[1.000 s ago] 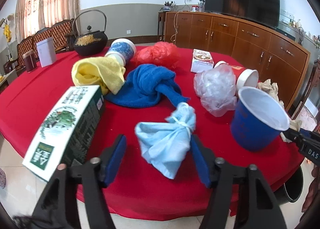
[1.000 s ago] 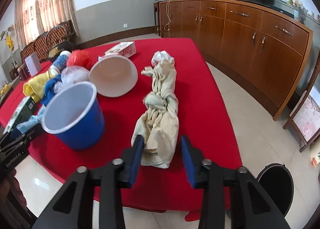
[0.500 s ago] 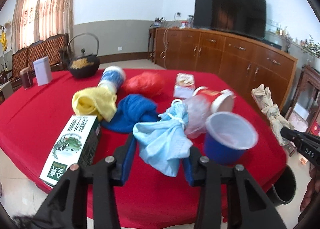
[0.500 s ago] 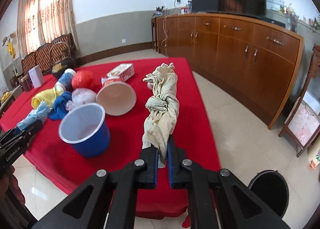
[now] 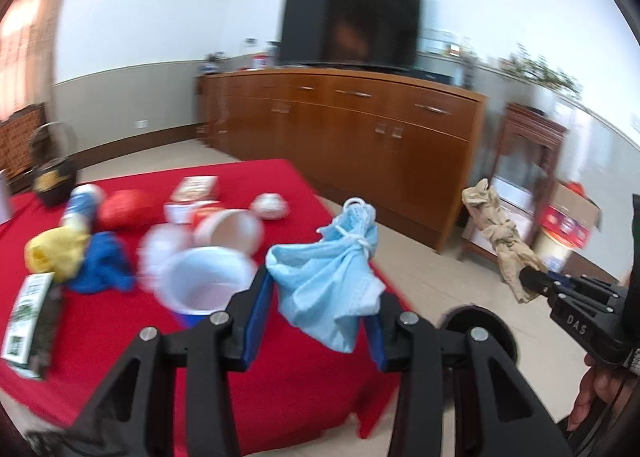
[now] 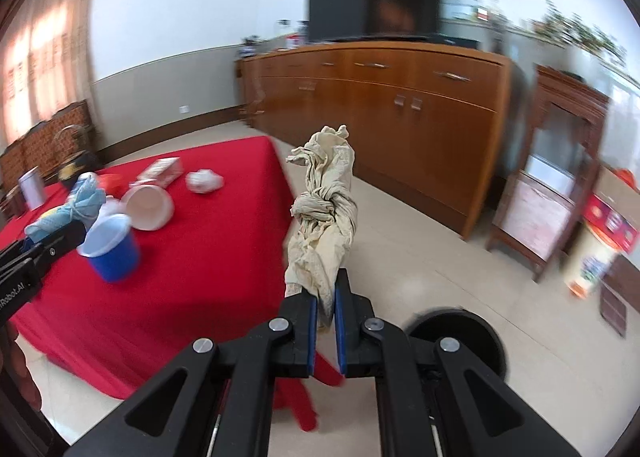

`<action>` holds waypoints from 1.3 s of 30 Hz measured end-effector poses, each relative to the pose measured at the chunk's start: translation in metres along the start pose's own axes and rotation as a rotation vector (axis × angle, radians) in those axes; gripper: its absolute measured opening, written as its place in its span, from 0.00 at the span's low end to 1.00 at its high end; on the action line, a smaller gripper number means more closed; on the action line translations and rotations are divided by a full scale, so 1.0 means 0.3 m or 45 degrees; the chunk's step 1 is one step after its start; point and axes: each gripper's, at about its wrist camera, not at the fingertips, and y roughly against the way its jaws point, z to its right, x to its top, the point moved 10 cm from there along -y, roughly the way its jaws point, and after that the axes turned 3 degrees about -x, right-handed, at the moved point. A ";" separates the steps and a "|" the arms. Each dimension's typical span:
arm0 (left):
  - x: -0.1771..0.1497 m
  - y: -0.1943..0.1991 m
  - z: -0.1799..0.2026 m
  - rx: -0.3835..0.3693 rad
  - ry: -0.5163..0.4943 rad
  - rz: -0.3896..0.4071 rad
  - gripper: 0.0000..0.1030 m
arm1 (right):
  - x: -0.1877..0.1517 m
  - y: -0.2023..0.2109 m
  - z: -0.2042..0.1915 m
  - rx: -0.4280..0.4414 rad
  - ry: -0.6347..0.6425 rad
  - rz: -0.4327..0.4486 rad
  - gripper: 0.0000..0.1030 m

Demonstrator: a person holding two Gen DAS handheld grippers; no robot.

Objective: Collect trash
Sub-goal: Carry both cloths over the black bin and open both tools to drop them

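My left gripper [image 5: 318, 299] is shut on a light blue knotted cloth [image 5: 332, 277] and holds it up over the right corner of the red table [image 5: 280, 377]. My right gripper [image 6: 326, 297] is shut on the lower end of a beige knotted cloth [image 6: 328, 201], which stands upright above the floor just past the table's edge. In the left wrist view the right gripper [image 5: 536, 281] and its beige cloth [image 5: 496, 229] hang at the right. A black round bin [image 5: 480, 321] stands on the floor beside the table, also visible as the bin [image 6: 456, 333] below my right gripper.
On the table stand a blue cup [image 5: 204, 285], a tipped red-and-white cup [image 5: 228, 229], a yellow cloth [image 5: 56, 253], a dark blue cloth [image 5: 104, 269], a green box [image 5: 28, 317] and a red bag [image 5: 124, 209]. A wooden sideboard [image 5: 360, 137] lines the far wall.
Both grippers closed on their cloths, lifted them off the table and swung to the right, toward the floor by the bin. The view is now blurred with motion.
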 end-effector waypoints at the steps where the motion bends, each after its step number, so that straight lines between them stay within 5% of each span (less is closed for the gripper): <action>1: -0.003 -0.017 0.052 -0.033 -0.020 -0.009 0.42 | -0.014 0.006 0.046 -0.020 -0.019 -0.008 0.08; 9: -0.068 -0.120 0.400 -0.246 -0.133 -0.106 0.42 | -0.172 0.070 0.411 -0.177 -0.132 -0.081 0.08; 16: -0.176 -0.248 0.649 -0.367 -0.199 -0.234 0.42 | -0.299 0.016 0.600 -0.180 -0.166 -0.181 0.08; 31: -0.459 -0.575 0.852 -0.429 -0.190 -0.573 0.43 | -0.505 -0.351 0.809 -0.039 -0.188 -0.446 0.08; 33: -0.499 -0.612 0.868 -0.459 -0.175 -0.636 0.49 | -0.536 -0.407 0.812 -0.014 -0.162 -0.482 0.08; 35: -0.523 -0.651 0.862 -0.446 -0.126 -0.672 0.66 | -0.579 -0.471 0.821 0.022 -0.158 -0.543 0.10; 36: -0.523 -0.661 0.843 -0.432 -0.080 -0.673 0.86 | -0.604 -0.502 0.830 0.014 -0.150 -0.574 0.20; 37: -0.518 -0.656 0.820 -0.413 -0.053 -0.652 0.91 | -0.627 -0.527 0.850 -0.018 -0.151 -0.597 0.48; 39: -0.494 -0.628 0.778 -0.368 -0.047 -0.603 0.94 | -0.650 -0.543 0.896 -0.088 -0.173 -0.615 0.88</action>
